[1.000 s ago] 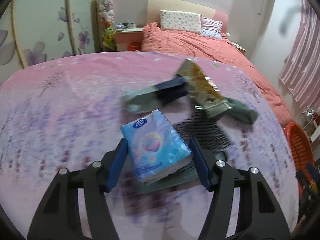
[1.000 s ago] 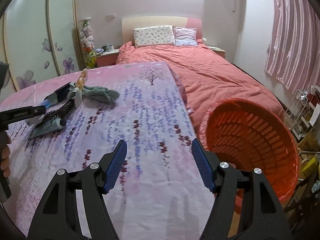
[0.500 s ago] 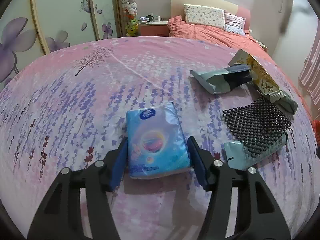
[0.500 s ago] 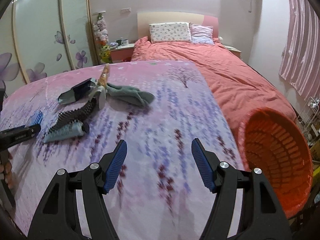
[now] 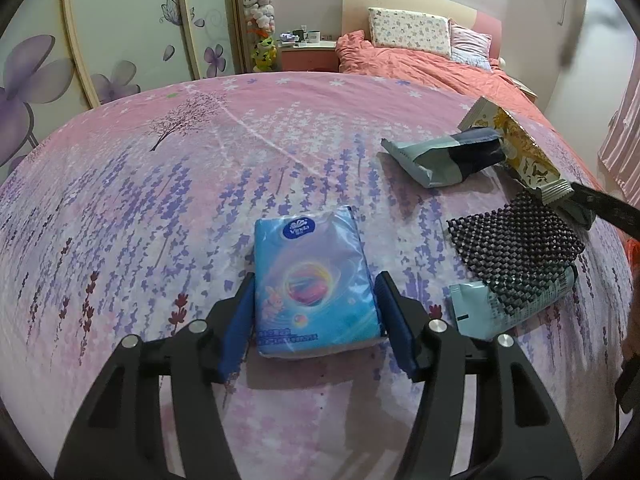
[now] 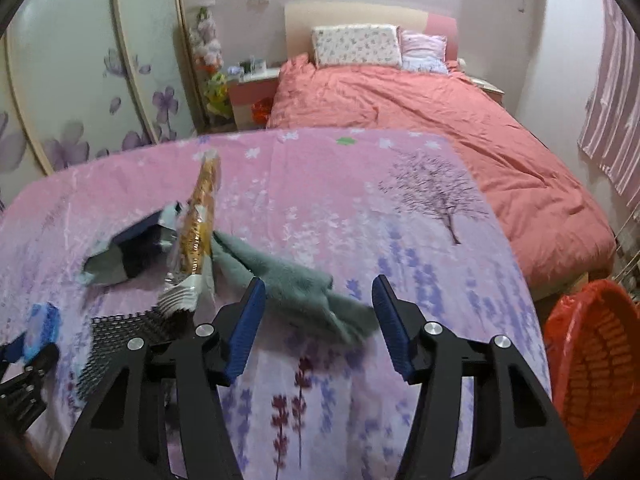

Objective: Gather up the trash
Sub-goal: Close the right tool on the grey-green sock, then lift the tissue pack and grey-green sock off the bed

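A blue tissue pack [image 5: 312, 280] lies flat on the pink flowered cloth [image 5: 160, 208], and my left gripper [image 5: 316, 320] is shut on it, a pad against each long side. To its right lie a black mesh mat [image 5: 516, 236], a pale teal packet [image 5: 492, 312] under it, a dark blue and grey packet [image 5: 444, 156] and a yellow snack wrapper [image 5: 520, 152]. My right gripper [image 6: 318, 320] straddles a green cloth [image 6: 300, 292]. Its jaws are closing with the cloth between them, and the pads do not press on it. The wrapper [image 6: 200, 216] lies left of that cloth.
An orange basket [image 6: 592, 372] stands below the table's right edge. A bed with a coral cover [image 6: 420, 120] fills the back, with a nightstand [image 6: 252, 92] and flowered wardrobe doors [image 6: 80, 80] on the left. The cloth-covered table's far left part is bare.
The left gripper carried the tissue pack leftward, away from the trash pile, set it on the cloth and then kept still. The right gripper swung left from the basket to the green cloth, and its jaws narrowed.
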A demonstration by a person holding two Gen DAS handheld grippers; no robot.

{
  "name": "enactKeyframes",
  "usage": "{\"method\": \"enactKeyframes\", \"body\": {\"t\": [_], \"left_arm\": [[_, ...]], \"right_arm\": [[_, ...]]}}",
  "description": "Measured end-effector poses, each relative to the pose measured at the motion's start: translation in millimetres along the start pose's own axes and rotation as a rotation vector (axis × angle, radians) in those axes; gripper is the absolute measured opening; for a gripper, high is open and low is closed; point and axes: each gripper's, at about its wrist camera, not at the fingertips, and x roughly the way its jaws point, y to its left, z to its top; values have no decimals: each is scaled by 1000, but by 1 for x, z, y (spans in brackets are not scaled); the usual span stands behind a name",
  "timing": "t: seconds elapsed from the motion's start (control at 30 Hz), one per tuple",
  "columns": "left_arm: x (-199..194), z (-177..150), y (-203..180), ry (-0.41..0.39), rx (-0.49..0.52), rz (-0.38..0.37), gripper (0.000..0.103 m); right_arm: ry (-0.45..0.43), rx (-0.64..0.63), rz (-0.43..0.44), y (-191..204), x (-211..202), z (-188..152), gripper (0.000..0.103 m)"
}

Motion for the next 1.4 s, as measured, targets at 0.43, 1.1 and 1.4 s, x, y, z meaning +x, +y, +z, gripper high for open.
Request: {"method": "enactKeyframes", "body": {"t": [0.43,1.1,1.4], "left_arm": [[1,-2,0,1,-1,-6,59],[2,-2,0,2,-1,-9,61],[1,-2,0,1,-2,-11,63]], "right_arm": [[10,109,54,-23,-56,-61,12],[-25,30,27,-17,-46,-57,57],[44,94,120,-24,-48,-71,17]]}}
